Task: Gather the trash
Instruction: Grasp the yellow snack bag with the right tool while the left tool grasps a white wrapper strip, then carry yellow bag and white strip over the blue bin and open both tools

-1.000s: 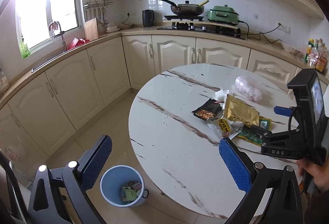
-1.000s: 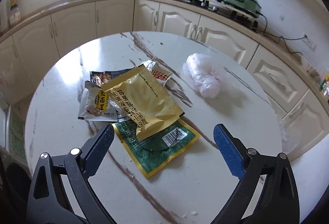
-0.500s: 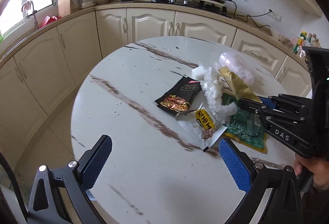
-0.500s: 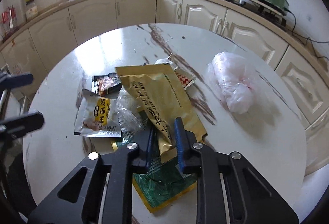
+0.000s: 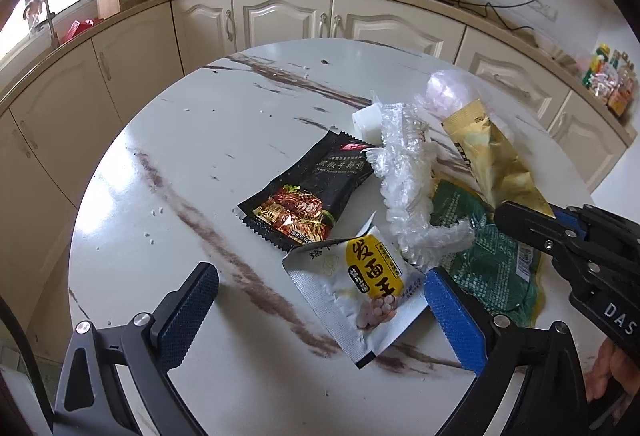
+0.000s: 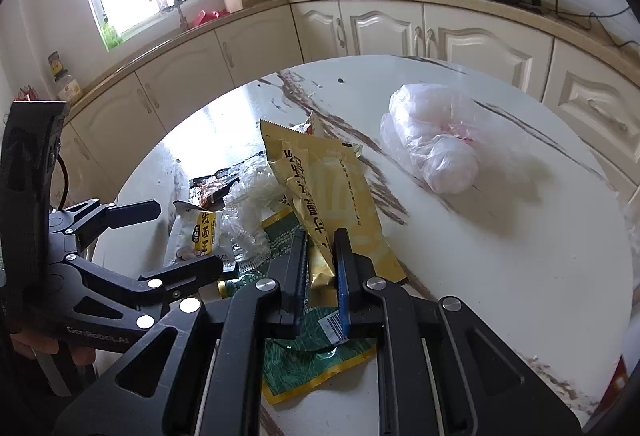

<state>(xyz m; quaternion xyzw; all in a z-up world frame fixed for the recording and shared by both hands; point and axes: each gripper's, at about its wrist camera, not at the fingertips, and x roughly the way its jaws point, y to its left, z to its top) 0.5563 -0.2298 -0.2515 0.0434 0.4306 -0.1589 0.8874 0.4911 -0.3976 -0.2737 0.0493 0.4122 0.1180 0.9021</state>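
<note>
Pinching the lower edge of the gold wrapper (image 6: pixel 320 191), the right hand-held gripper (image 6: pixel 322 276) is holding it with jaws nearly closed, so the wrapper is standing tilted up off the round marble worktop (image 6: pixel 500 256). Its bottom corner is disappearing between the blue pads. Under that gripper a green packet (image 6: pixel 316 360) is lying flat, largely covered by the fingers and the gold wrapper. Ahead and to the right of it a crumpled pink-white plastic bag (image 6: pixel 436 151) is sitting apart from the pile.

The left hand-held gripper (image 5: pixel 320 308) is hovering with jaws spread wide, gripping nothing. Between its fingers, toward the right pad, a white snack packet with a yellow label (image 5: pixel 360 292) is lying, its right edge slipping behind that pad. Just beyond it a black sauce sachet (image 5: pixel 308 191) is resting, and clear crinkled plastic film (image 5: pixel 408 195) is trailing across the pile. A small white piece past the film is partly hidden and hard to identify. The gold wrapper's printing is blurring in the left view.
</note>
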